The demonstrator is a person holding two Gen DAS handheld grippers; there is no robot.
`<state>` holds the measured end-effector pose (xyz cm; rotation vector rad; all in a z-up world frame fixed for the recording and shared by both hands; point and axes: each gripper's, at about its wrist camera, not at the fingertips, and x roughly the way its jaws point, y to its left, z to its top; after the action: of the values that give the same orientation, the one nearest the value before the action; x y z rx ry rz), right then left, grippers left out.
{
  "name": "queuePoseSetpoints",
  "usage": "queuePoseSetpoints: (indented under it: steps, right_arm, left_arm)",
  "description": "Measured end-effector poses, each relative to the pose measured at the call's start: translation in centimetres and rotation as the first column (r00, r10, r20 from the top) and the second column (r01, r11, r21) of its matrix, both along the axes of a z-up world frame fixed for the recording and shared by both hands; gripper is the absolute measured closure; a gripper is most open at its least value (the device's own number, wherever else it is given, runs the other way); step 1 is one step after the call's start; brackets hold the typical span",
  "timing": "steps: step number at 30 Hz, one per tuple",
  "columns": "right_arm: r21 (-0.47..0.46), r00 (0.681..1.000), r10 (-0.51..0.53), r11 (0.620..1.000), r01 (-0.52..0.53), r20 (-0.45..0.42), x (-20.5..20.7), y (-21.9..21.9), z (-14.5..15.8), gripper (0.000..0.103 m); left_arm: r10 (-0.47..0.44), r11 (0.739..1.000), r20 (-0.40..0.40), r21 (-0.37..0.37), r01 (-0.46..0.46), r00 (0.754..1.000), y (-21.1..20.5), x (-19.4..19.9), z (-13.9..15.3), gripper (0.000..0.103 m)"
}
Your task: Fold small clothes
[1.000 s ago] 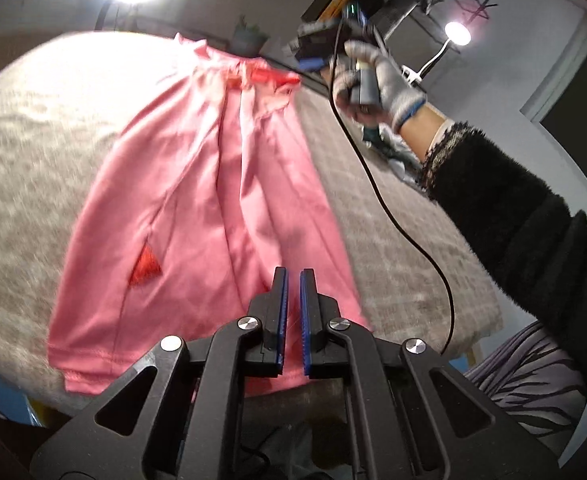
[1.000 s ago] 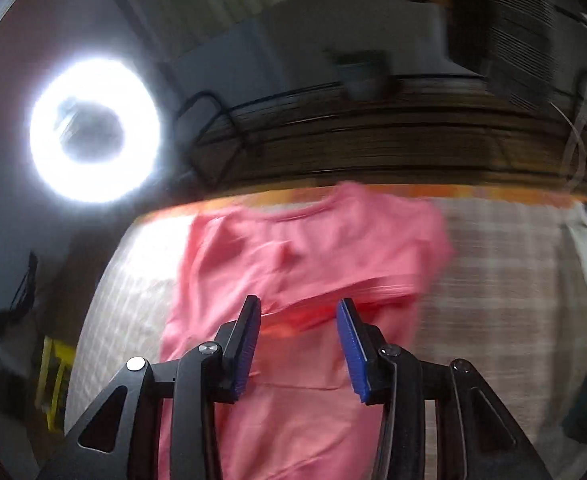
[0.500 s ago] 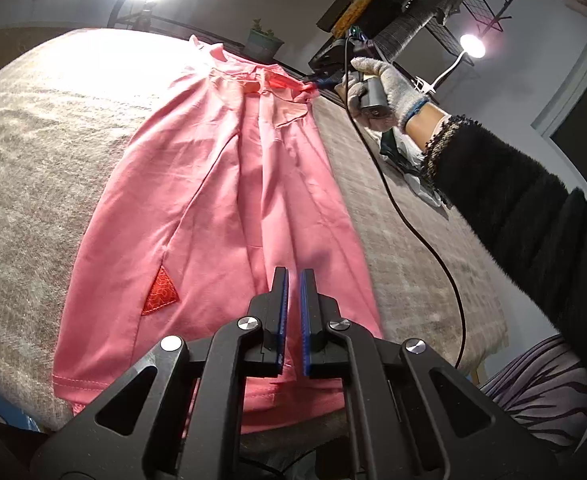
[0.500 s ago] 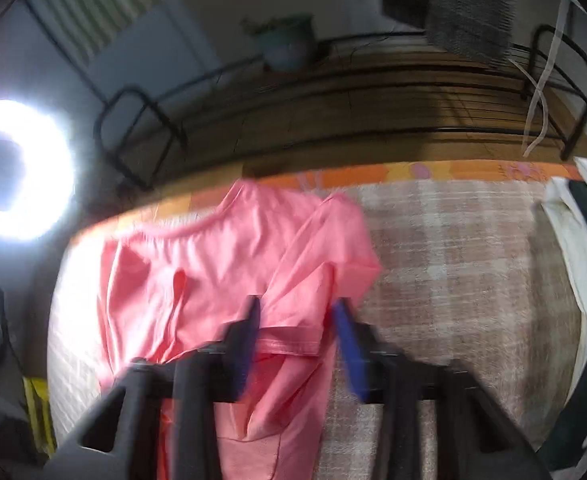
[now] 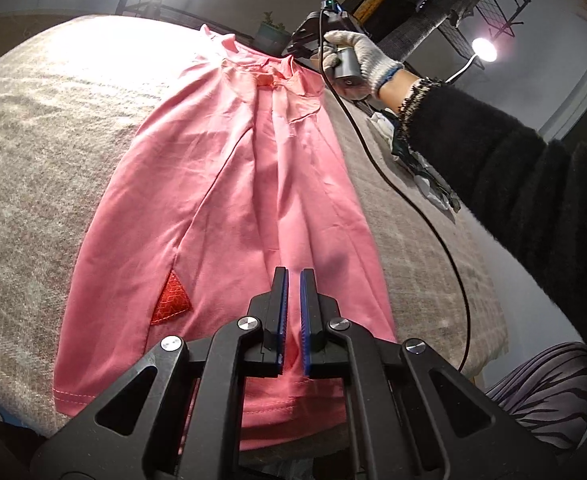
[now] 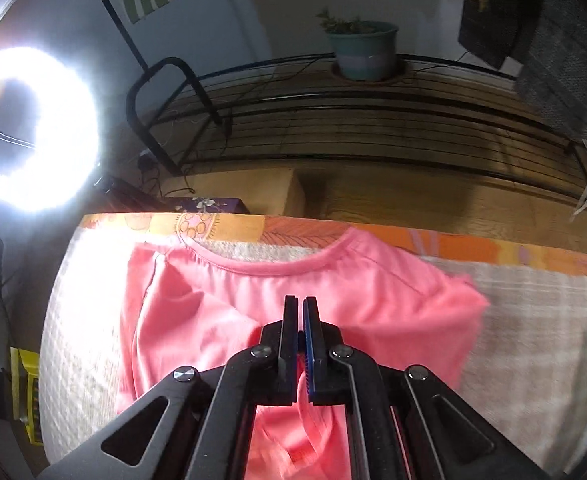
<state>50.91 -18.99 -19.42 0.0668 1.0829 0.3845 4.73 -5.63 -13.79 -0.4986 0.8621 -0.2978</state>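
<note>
Right wrist: blanket [image 6: 541, 304] (beige), shelf [image 6: 373, 128].

pink shirt [image 6: 253, 304] hem cut off below, near sleeve edge blurred, right gripper [image 5: 305, 46] fingers hidden

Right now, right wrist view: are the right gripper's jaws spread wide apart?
No. The right gripper has its jaws nearly together, pinching a fold of the pink shirt.

Your shirt [image 5: 233, 184] is plain pink with a red triangular patch [image 5: 171, 300]. The table [image 5: 45, 152] cover is beige plaid, orange-patterned at its far edge [image 6: 213, 228]. Both claws are black with blue pads [image 5: 282, 312].
</note>
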Motion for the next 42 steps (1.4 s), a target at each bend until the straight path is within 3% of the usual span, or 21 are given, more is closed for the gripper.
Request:
queuePoseSetpoints:
  steps: [3, 5, 6, 8, 13, 17, 20, 22, 24, 28, 33, 38, 42]
  right_arm:
    - [-0.029, 0.999, 0.024, 0.999, -0.025, -0.044, 0.6, 1.3, -2.2, 0.103]
    - [-0.011, 0.998, 0.066, 0.998, -0.066, -0.018, 0.1, 1.8, -2.0, 0.100]
    - [0.020, 0.997, 0.073, 0.997, -0.072, -0.013, -0.1, 1.7, -1.4, 0.096]
    - [0.092, 0.998, 0.059, 0.994, -0.060, 0.010, -0.9, 0.6, 0.5, 0.071]
    - [0.183, 0.992, 0.052, 0.980, -0.072, 0.112, -6.1, -3.9, 7.0, 0.071]
    - [0.212, 0.989, 0.029, 0.976, -0.059, 0.143, -12.0, -8.0, 10.9, 0.071]
    - [0.209, 0.988, 0.032, 0.976, -0.064, 0.153, -17.3, -10.5, 12.5, 0.071]
    - [0.193, 0.987, 0.039, 0.979, -0.069, 0.155, -21.6, -11.9, 12.8, 0.070]
    - [0.168, 0.988, 0.056, 0.983, -0.080, 0.147, -26.2, -13.2, 12.1, 0.070]
    - [0.131, 0.990, 0.078, 0.987, -0.093, 0.114, -34.2, -15.3, 9.7, 0.070]
    - [0.073, 0.991, 0.127, 0.989, -0.129, 0.035, -43.4, -15.1, 4.0, 0.070]
    - [0.007, 0.977, 0.210, 0.978, -0.210, -0.026, -48.7, -13.4, -0.8, 0.068]
    - [-0.100, 0.956, 0.293, 0.951, -0.294, -0.020, -50.6, -11.3, -3.1, 0.068]
  left_arm:
    - [0.010, 1.000, -0.012, -0.002, -0.010, 1.000, 0.2, 0.1, -0.2, 0.101]
    - [0.010, 1.000, -0.006, -0.004, -0.010, 1.000, 0.2, 0.1, 0.0, 0.101]
    - [0.007, 1.000, -0.002, -0.003, -0.008, 1.000, 0.2, 0.1, 0.1, 0.101]
    - [0.002, 1.000, 0.008, -0.003, -0.002, 1.000, 0.1, -0.1, 0.4, 0.101]
    - [0.008, 1.000, 0.048, -0.012, -0.008, 0.999, 0.4, -1.2, 1.8, 0.101]
    - [-0.021, 1.000, 0.078, 0.016, 0.019, 0.997, 0.4, -2.3, 2.9, 0.101]
    - [-0.023, 0.999, 0.083, 0.033, 0.020, 0.996, 0.9, -3.1, 3.3, 0.100]
    - [-0.021, 0.998, 0.088, 0.055, 0.016, 0.996, 1.5, -3.6, 3.4, 0.092]
    - [-0.022, 0.998, 0.088, 0.068, 0.016, 0.996, 1.9, -4.0, 3.4, 0.082]
    - [-0.061, 0.997, 0.056, 0.059, 0.057, 0.997, 2.4, -4.2, 3.0, 0.082]
    - [-0.141, 0.988, 0.010, 0.058, 0.140, 0.990, 0.8, -4.0, 2.5, 0.082]
    - [-0.205, 0.966, 0.001, 0.159, 0.202, 0.979, -2.2, -3.6, 2.1, 0.081]
    - [-0.209, 0.955, -0.023, 0.210, 0.209, 0.978, -3.4, -3.0, 1.3, 0.081]
